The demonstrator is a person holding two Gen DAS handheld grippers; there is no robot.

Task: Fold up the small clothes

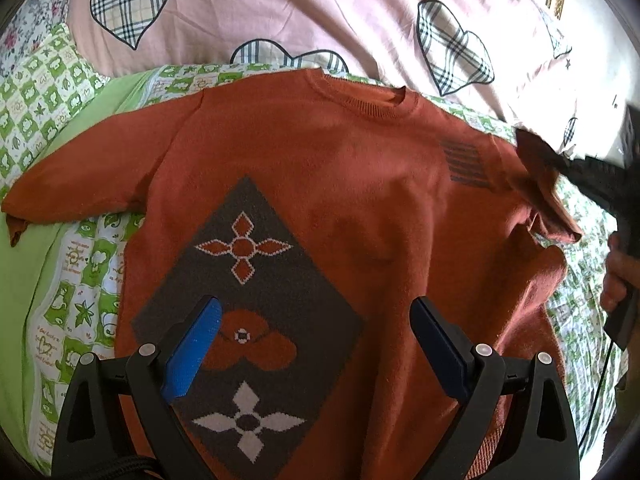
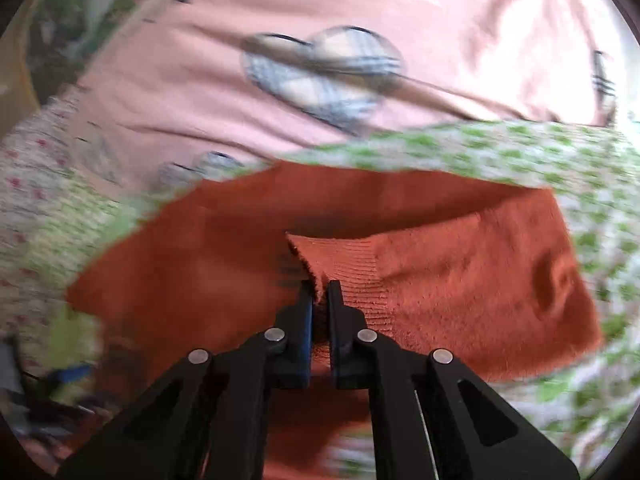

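A rust-orange knitted sweater [image 1: 340, 168] with a grey diamond pattern lies front up on the bed, its left sleeve spread out flat. My left gripper [image 1: 316, 312] is open and empty, hovering over the sweater's lower front. My right gripper [image 2: 319, 292] is shut on the ribbed cuff [image 2: 344, 264] of the sweater's right sleeve and holds it lifted over the sweater's body [image 2: 192, 264]. It also shows in the left wrist view [image 1: 580, 172] at the right edge, holding the sleeve [image 1: 540, 184]. The right wrist view is blurred by motion.
The sweater lies on a green and white patterned sheet [image 1: 48, 92]. A pink quilt with plaid hearts [image 1: 280, 12] is bunched along the far side. A person's hand [image 1: 618, 276] grips the right tool's handle at the right edge.
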